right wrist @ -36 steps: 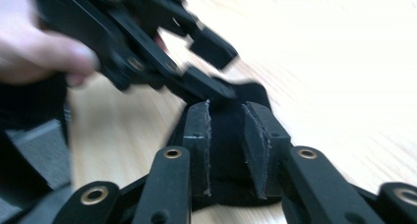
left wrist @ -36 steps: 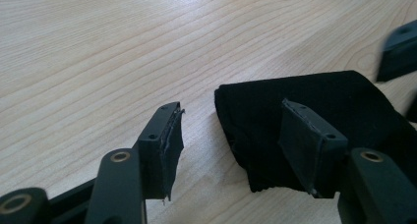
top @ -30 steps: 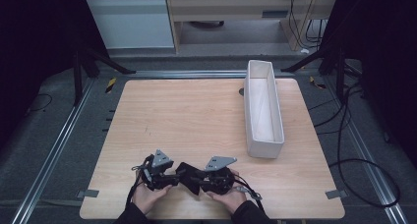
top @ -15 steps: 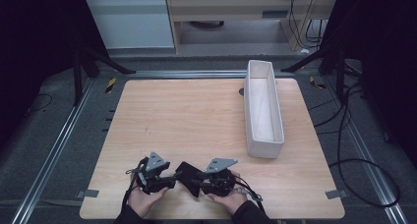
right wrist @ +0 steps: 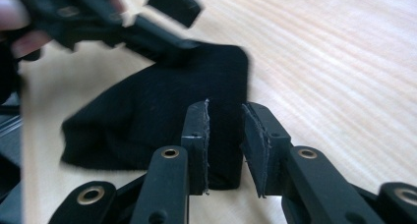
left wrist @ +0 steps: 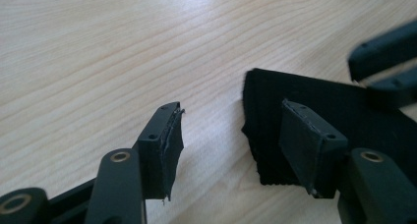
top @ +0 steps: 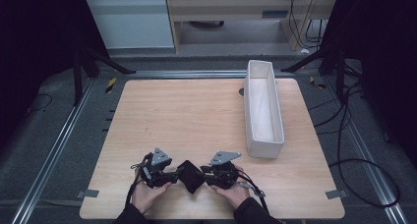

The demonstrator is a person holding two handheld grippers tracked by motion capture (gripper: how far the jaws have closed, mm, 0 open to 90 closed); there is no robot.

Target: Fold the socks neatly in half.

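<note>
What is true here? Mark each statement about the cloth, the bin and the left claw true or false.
1. The black cloth lies on the wooden table. True.
2. The white bin has a cloth in it. False: it is empty.
3. The left claw stands open. True.
4. The bin stands on the table's left side. False: it stands on the right side, apart from the cloth.

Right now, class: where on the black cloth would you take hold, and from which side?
Grip the black cloth at its thin edge, coming in low and level from the right, where the right tool already has that edge between its pads. It lies flat on the table, so from above there is little to pinch.
</note>
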